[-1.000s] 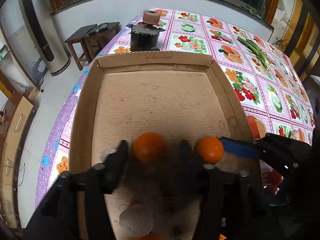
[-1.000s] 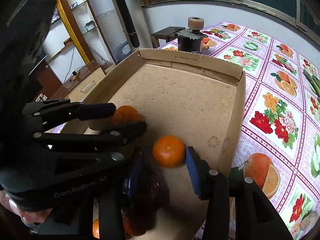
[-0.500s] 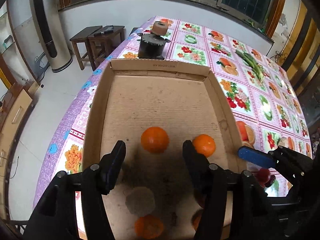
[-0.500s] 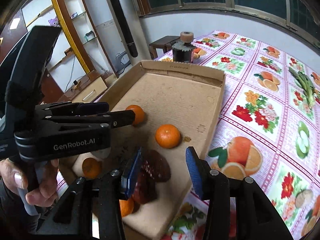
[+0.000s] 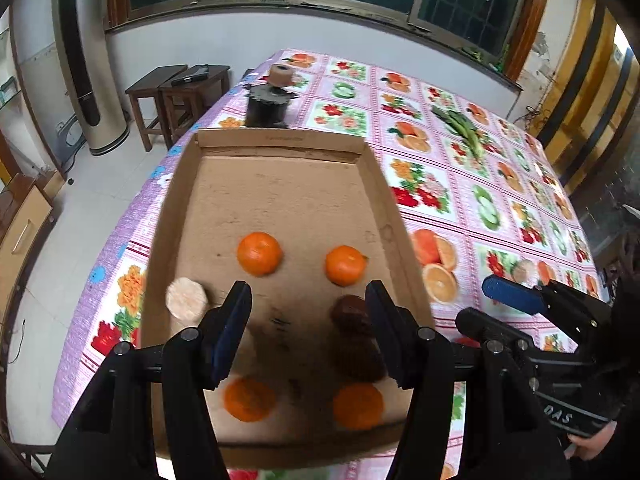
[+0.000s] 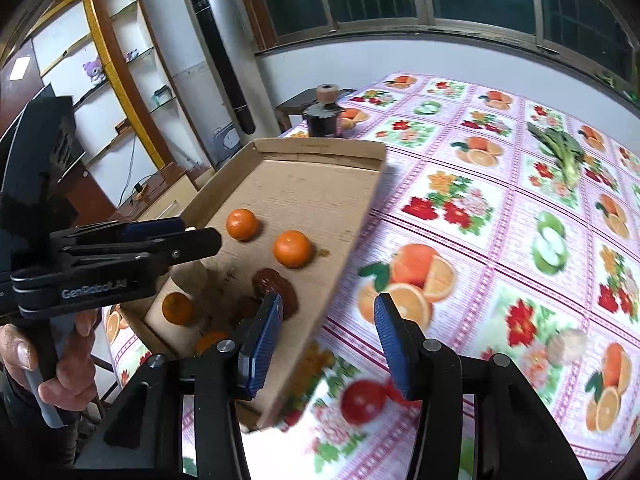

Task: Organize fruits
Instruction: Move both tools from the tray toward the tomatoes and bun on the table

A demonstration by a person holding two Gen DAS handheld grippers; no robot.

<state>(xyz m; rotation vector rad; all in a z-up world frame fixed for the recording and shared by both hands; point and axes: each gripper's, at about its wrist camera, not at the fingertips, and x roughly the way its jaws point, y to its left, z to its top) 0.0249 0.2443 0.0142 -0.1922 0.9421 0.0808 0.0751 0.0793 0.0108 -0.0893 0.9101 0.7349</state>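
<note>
A shallow cardboard box (image 5: 172, 208) lies on the flowered tablecloth. Inside it are two oranges (image 5: 259, 253) (image 5: 345, 265) in the middle, two more (image 5: 249, 398) (image 5: 357, 400) near the front edge, a pale round fruit (image 5: 186, 299) at the left and dark brown fruits (image 5: 354, 314) at the right. My left gripper (image 5: 306, 328) is open and empty above the box's front part. My right gripper (image 6: 328, 338) is open and empty over the box's right wall (image 6: 352, 248). A red fruit (image 6: 363, 400) lies on the cloth just below it.
A dark jar with a tan roll on top (image 5: 267, 100) stands behind the box. Green vegetables (image 5: 460, 128) lie at the far right of the table. Wooden stools (image 5: 176, 92) and a standing air conditioner (image 5: 86, 60) are beyond the table's left edge.
Both grippers have pulled back and up from the two middle oranges, which stay in the box. The right gripper has swung right, past the box wall, over the cloth.
</note>
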